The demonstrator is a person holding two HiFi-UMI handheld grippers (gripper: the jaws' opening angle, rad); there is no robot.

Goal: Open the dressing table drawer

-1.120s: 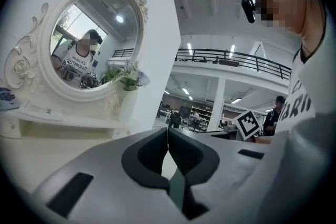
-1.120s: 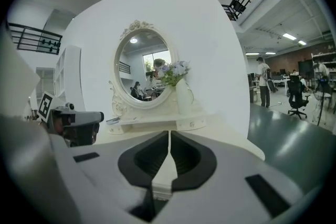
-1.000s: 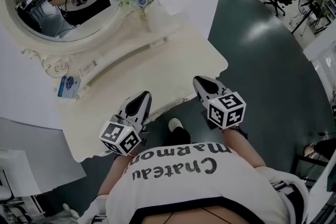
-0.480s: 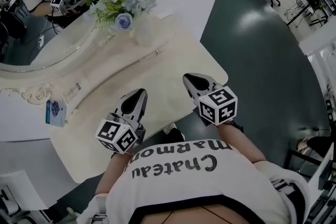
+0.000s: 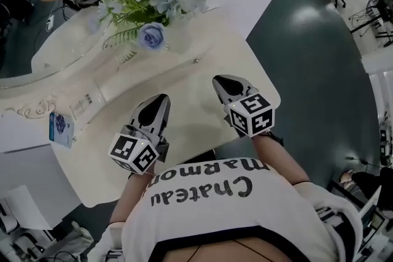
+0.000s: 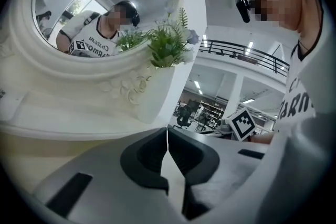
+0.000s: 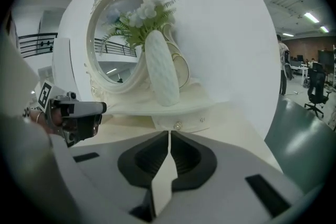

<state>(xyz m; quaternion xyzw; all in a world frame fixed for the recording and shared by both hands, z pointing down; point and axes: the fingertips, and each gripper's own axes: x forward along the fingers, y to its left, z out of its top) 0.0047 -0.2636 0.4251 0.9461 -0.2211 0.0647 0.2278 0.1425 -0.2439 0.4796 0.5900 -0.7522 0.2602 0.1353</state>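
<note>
Left gripper and right gripper hover over the table top, both closed tight, nothing held. The drawer sits ahead, just below the vase. We'd part the right jaws, centre them on the small knob, pinch squarely and pull straight out.

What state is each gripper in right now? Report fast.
Left gripper: closed, holding nothing.
Right gripper: closed, holding nothing.
</note>
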